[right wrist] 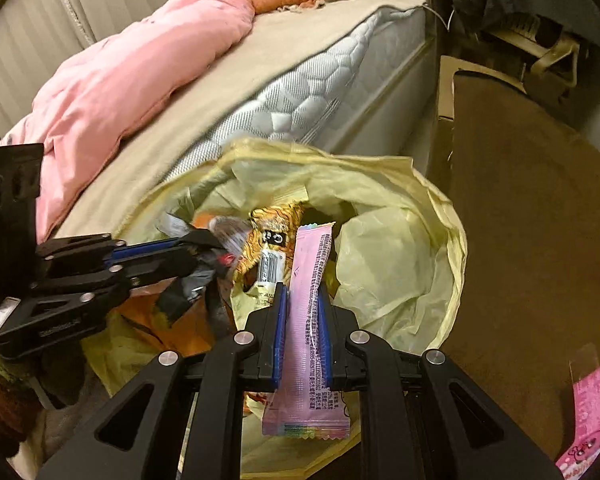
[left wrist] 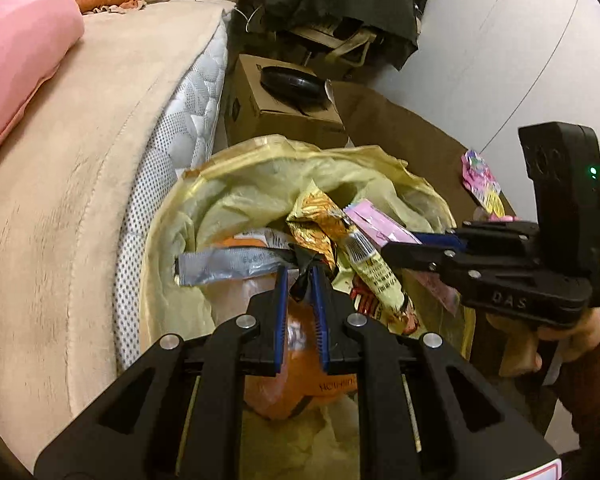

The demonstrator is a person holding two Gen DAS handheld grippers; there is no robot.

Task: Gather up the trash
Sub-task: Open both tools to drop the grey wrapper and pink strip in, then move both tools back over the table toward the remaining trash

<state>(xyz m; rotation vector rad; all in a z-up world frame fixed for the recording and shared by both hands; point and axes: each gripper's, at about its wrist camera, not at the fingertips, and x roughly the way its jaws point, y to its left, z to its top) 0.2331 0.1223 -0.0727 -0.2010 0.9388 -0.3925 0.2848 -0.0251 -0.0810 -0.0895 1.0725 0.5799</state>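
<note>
A bin lined with a yellow bag (left wrist: 260, 168) (right wrist: 428, 208) stands beside the bed, with several wrappers inside. My left gripper (left wrist: 300, 276) (right wrist: 204, 248) is over the bin, shut on a black and silver wrapper (left wrist: 228, 266) (right wrist: 196, 280). My right gripper (right wrist: 302, 292) (left wrist: 396, 248) is also over the bin, shut on a long pink wrapper (right wrist: 308, 320) (left wrist: 380, 226). A gold and orange wrapper (left wrist: 320, 216) (right wrist: 276, 220) and a yellow one (left wrist: 376, 276) lie in the bag.
A bed (left wrist: 80, 160) (right wrist: 260, 72) with a pink quilt (right wrist: 120, 92) is on the left. A cardboard box (left wrist: 276, 108) stands behind the bin. Pink wrappers (left wrist: 482, 184) (right wrist: 588, 420) lie on a brown surface (right wrist: 532, 220) at the right.
</note>
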